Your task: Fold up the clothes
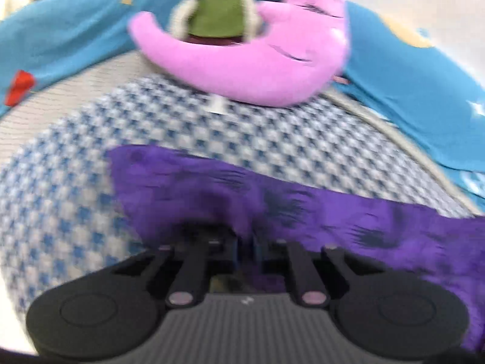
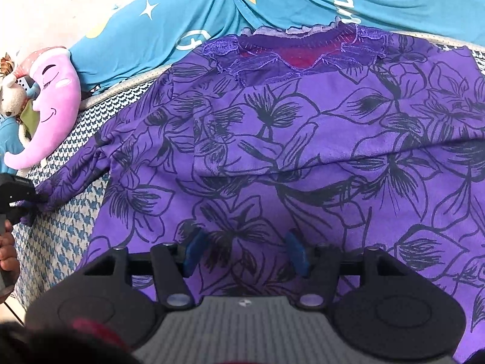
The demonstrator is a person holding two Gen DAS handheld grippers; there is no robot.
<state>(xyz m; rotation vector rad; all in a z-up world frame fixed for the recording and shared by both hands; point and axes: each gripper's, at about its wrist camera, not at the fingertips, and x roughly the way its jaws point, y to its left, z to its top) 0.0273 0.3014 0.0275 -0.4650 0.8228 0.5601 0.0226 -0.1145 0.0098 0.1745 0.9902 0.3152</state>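
Pinching the cuff of the sleeve [image 2: 72,179], the left gripper [image 2: 28,203] has its jaws closed on the purple cloth at the far left edge of the right wrist view, with a bare hand [image 2: 7,251] showing just below it. The purple floral blouse [image 2: 288,151] lies spread front-up across the middle of that frame on a houndstooth cover [image 2: 57,236], its ruffled collar [image 2: 303,48] toward the top. The right gripper [image 2: 245,250] hovers over the lower body of the blouse, blue pads [image 2: 194,250] apart and nothing between them. This looks like the first fold, the sleeve about to be brought in. Next the sleeve likely needs carrying rightward across the chest and laying flat, clear of the pink moon pillow [image 2: 48,106] at upper left.
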